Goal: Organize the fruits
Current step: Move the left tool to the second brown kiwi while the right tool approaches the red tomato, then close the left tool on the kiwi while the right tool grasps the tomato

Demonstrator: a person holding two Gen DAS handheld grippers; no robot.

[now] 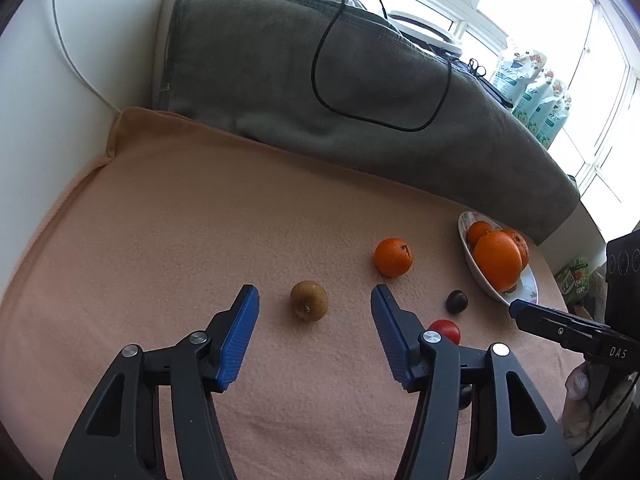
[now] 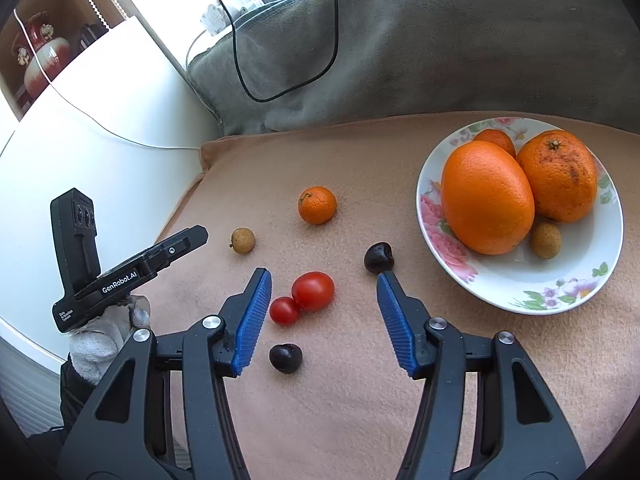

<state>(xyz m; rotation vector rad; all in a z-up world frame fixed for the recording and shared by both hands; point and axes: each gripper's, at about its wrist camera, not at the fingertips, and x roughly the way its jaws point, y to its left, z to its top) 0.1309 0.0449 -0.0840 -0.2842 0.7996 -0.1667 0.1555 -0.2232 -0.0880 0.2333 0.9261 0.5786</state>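
- Four fruits sit in your floral bowl (image 2: 520, 296) already: the big orange (image 2: 486, 196), a speckled orange (image 2: 560, 174) touching it, a smaller one (image 2: 496, 140) behind, and a longan (image 2: 545, 239) at the front.
- Six pieces are left out on the peach blanket (image 2: 360, 400), so I'd call you under halfway.
- Biggest stray is the mandarin (image 2: 317, 205), well apart from the bowl.
- Next, two tomatoes touching: the larger (image 2: 313, 291), then the small one (image 2: 284, 310), right ahead of your right gripper (image 2: 324, 276).
- Two dark cherries: one (image 2: 378, 257) near the bowl, one (image 2: 285, 358) between your right jaws.
- Smallest, the loose longan (image 1: 309, 301), lined up ahead of your left gripper (image 1: 314, 294).
- Both sets of jaws are spread wide, holding nothing.
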